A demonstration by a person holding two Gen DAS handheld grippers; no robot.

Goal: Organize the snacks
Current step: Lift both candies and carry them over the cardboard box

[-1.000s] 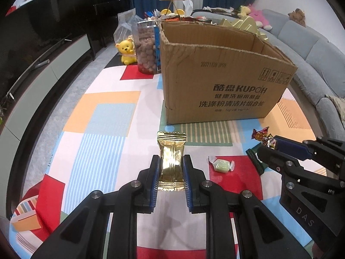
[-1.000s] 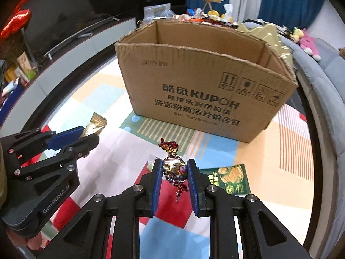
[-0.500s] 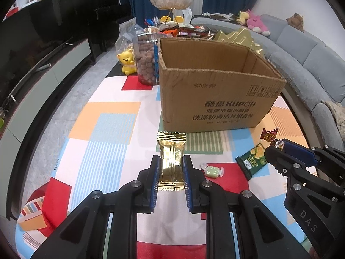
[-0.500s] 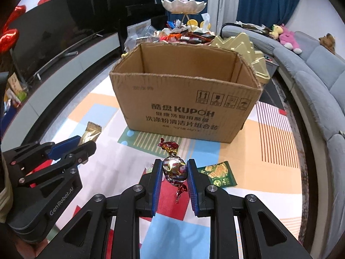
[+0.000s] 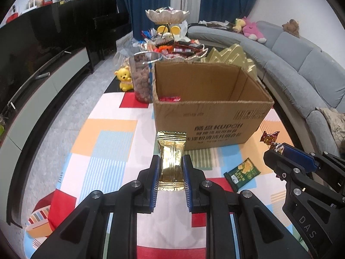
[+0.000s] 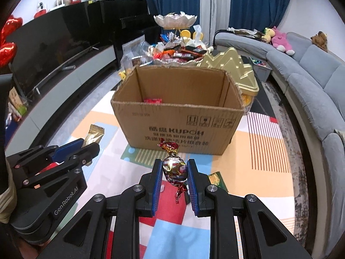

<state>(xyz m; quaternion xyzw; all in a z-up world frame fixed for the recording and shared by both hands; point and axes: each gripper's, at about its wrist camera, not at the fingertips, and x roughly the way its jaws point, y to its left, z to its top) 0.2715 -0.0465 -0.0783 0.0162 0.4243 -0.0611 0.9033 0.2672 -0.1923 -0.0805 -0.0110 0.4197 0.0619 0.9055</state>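
Both grippers have risen since a second ago — the box's (image 5: 212,108) open top now shows, a red packet (image 5: 170,98) inside at its left. Left gripper (image 5: 171,168) pinches a gold wafer pack (image 5: 171,157) upright between its blue pads; right gripper (image 6: 174,172) pinches a foil-wrapped candy (image 6: 174,168). Each hangs over the patterned mat (image 5: 112,142), short of the box. A green packet (image 5: 242,172) lies on the mat — near the box's front.
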